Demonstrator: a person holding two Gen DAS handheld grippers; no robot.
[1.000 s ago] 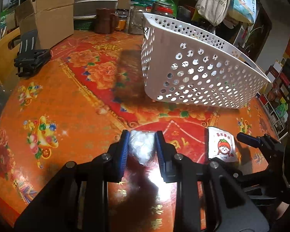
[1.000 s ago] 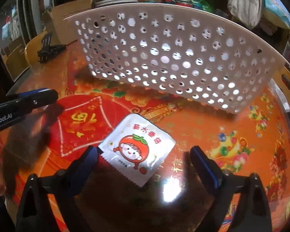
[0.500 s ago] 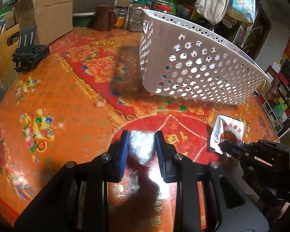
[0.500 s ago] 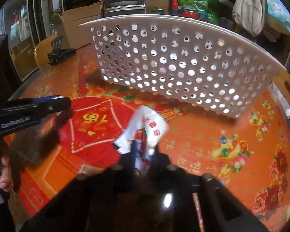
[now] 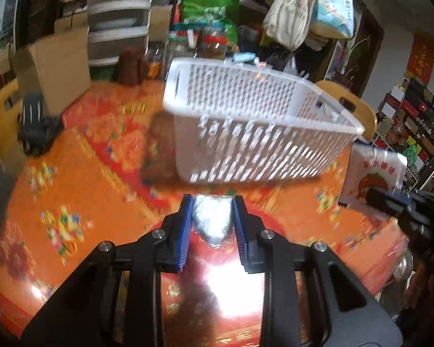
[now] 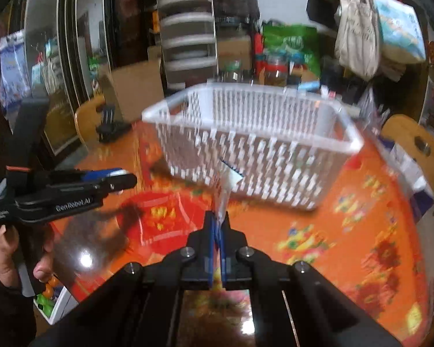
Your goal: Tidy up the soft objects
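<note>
**A:** What are your two grippers holding?

**B:** Your left gripper (image 5: 212, 208) is clenched on a small clear plastic packet (image 5: 212, 221) with something white inside; the blue pads press it from both sides. It hangs above the bench (image 5: 72, 190), which wears a glossy orange and red cloth with flower prints.

**A:** And the right one?

**B:** Your right gripper (image 6: 218, 225) has just closed, and its pads now pinch the lower edge of a white sachet (image 5: 373, 173) printed with a red cartoon figure. From the right wrist view you see the sachet edge-on, a thin strip rising from the jaws. From the left wrist view its printed face shows at the right, lifted clear of the bench.

**A:** Where is the basket?

**B:** The white perforated basket (image 6: 246, 144) stands on the bench straight ahead of both grippers, beyond them, open side up. Both pictures are blurred, so I cannot tell what lies inside it.

**A:** Anything else nearby?

**B:** A hand (image 6: 7, 248) grips the left tool's handle at the left edge of the right wrist view. A cardboard box (image 5: 55, 69) and a black folding stand (image 5: 36, 124) sit at the far left of the bench.
</note>
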